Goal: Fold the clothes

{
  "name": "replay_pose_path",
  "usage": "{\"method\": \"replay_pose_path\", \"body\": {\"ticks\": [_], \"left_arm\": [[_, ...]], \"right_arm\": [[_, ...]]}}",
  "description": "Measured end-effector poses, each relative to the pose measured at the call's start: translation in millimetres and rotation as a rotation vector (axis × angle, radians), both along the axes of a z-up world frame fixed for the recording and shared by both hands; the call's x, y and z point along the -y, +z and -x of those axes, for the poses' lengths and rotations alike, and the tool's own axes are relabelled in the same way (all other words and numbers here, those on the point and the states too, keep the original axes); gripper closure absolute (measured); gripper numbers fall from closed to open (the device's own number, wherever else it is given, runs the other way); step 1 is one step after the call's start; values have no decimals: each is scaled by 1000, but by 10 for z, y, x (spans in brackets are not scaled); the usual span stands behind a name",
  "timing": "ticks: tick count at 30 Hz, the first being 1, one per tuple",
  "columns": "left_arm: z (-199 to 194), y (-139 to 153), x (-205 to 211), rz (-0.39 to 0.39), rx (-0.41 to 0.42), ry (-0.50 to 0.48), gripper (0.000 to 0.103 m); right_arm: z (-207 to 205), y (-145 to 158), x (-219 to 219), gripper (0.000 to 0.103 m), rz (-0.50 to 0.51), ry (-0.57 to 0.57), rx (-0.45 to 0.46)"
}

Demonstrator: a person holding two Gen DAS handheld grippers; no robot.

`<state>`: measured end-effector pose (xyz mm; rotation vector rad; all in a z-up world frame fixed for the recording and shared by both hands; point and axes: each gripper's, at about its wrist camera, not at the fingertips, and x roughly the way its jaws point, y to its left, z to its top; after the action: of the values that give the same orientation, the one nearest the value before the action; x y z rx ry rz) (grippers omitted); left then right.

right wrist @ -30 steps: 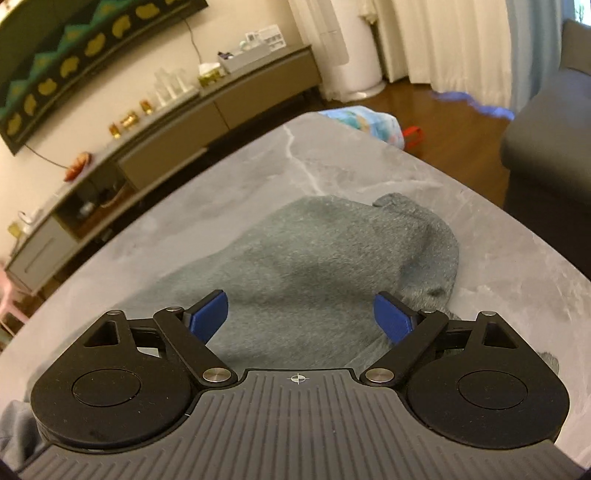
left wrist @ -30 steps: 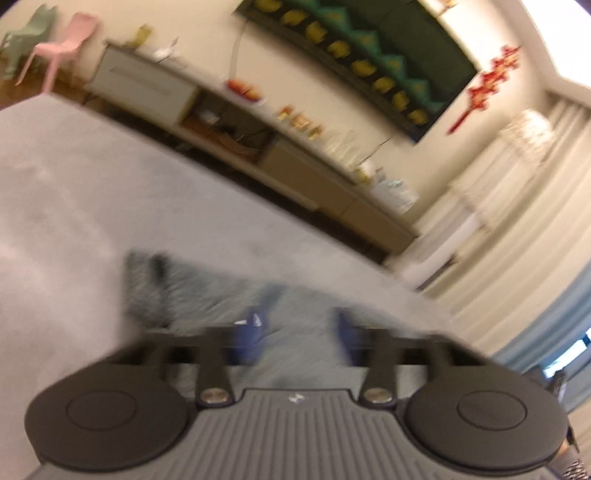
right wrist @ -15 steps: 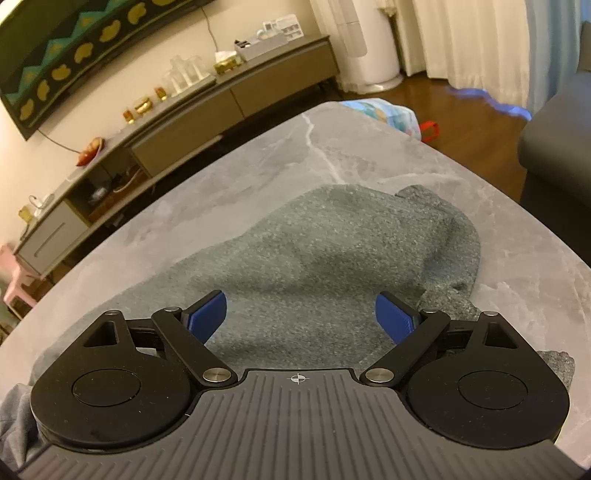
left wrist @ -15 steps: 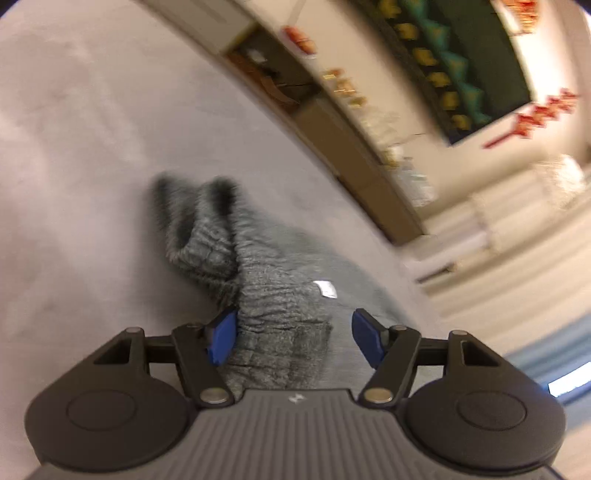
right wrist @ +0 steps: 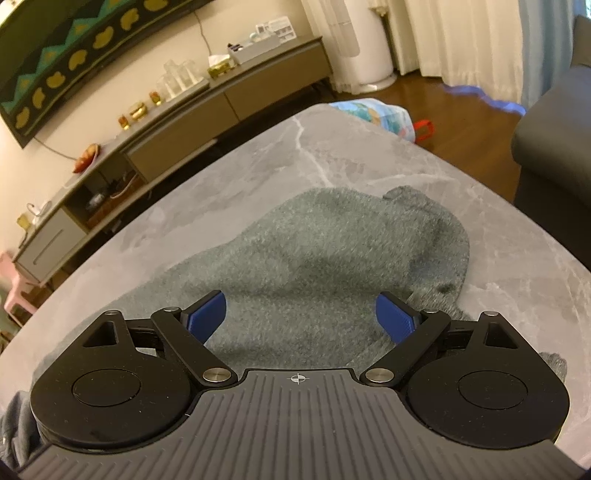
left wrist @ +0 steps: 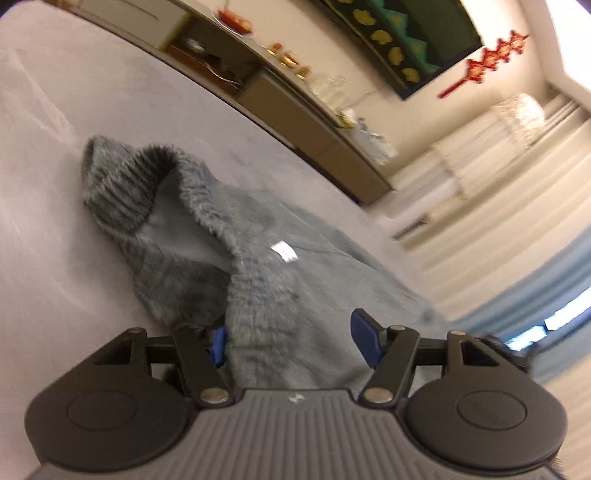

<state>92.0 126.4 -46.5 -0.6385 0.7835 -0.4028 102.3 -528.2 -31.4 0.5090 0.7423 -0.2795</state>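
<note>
Two grippers sit at the near edge of my views, each with blue pads spread wide and nothing clamped between them. My left gripper [left wrist: 291,341] hangs low over a grey knitted sweater [left wrist: 258,266], its left pad [left wrist: 218,345] partly tucked behind a raised fold of the knit; I cannot tell whether it touches the cloth. My right gripper [right wrist: 301,314] hovers above the same sweater [right wrist: 314,258], with fuzzy knit filling the gap between its pads.

The sweater lies spread on a grey marbled table [right wrist: 332,155]. In the left view its ribbed collar [left wrist: 125,184] stands up in an open loop, and a small white tag [left wrist: 283,252] shows just beyond it.

Farther off, past the table edge, a long low cabinet [right wrist: 221,99] runs along the wall, carrying glasses and small jars. A dark green and yellow hanging [right wrist: 74,55] is above it, and pale curtains [right wrist: 461,33] hang at the right.
</note>
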Motion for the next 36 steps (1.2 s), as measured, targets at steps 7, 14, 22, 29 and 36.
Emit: {"method": "replay_pose_path", "body": {"ticks": [7,14,22,29,36], "left_arm": [[451,669,-240,60,340,54,96],[858,1129,-564,77,553,105,96],[964,1104,-911,196,571,184,96],[1022,1219,-990,214,624,157,95],[1049,1317,-1208,167,637,285,95]], "right_arm": [[58,-78,394,16,13,-142,-10],[31,-131,596,15,-18,-113,1],[-148,-99,628,13,47,-34,-6],[-364,-181,319,82,121,216,-90],[-87,525,409,103,51,89,230]]}}
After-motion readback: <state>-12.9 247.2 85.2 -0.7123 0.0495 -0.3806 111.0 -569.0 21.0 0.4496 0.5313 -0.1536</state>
